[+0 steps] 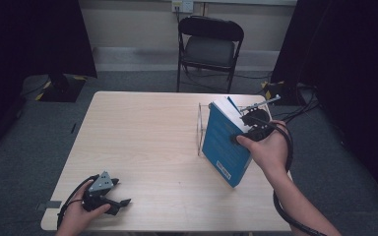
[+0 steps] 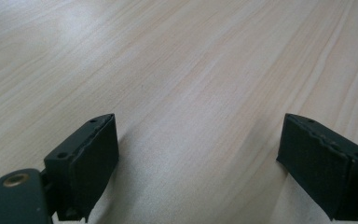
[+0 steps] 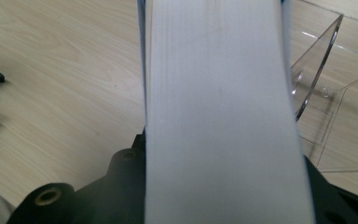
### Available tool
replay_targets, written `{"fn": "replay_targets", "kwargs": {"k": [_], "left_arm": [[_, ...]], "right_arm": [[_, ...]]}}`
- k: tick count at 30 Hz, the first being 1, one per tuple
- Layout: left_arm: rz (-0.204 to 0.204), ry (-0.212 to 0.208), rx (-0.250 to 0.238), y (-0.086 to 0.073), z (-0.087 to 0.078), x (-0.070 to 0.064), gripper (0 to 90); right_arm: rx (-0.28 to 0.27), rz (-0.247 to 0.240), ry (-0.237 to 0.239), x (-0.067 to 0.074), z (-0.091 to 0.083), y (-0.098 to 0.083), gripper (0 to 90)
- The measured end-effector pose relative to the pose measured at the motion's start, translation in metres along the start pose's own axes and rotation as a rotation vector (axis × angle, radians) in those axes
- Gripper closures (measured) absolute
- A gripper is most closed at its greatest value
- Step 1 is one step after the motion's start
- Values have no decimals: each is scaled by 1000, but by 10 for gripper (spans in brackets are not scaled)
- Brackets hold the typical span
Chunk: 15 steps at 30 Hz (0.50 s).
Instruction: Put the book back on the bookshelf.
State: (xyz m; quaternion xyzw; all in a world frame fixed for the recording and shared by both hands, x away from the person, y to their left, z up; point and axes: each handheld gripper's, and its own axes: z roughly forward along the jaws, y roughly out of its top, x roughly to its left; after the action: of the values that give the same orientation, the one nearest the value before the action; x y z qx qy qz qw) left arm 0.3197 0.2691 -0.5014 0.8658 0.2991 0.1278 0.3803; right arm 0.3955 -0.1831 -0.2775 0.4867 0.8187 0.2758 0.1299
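Book (image 1: 225,142) is pinched by the right claw (image 1: 248,129), tilted at the clear stand (image 1: 203,129) on the bench (image 1: 142,142), seemingly not yet seated upright, while the left claw (image 1: 114,196) is rested spread

There is one desk (image 1: 147,132) across the middle of the high view, and one blue book (image 1: 225,142) at its right side, with one clear plastic stand (image 1: 200,129) just behind it. Two claws show, the left claw (image 1: 120,204) at the lower left and the right claw (image 1: 248,130) at the book. One folding chair (image 1: 210,46) stands at top centre.
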Motion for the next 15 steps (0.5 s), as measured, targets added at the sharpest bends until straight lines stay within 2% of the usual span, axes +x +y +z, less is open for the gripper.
{"fn": "replay_targets", "kwargs": {"k": [6, 9, 15], "left_arm": [[0, 0, 0, 0, 0, 0, 119], [1, 0, 1, 0, 0, 0, 119], [0, 0, 0, 0, 0, 0, 119]], "right_arm": [[-16, 0, -22, 2, 4, 5, 616], [-16, 14, -42, 5, 8, 9, 616], [-28, 40, -52, 8, 12, 18, 616]]}}
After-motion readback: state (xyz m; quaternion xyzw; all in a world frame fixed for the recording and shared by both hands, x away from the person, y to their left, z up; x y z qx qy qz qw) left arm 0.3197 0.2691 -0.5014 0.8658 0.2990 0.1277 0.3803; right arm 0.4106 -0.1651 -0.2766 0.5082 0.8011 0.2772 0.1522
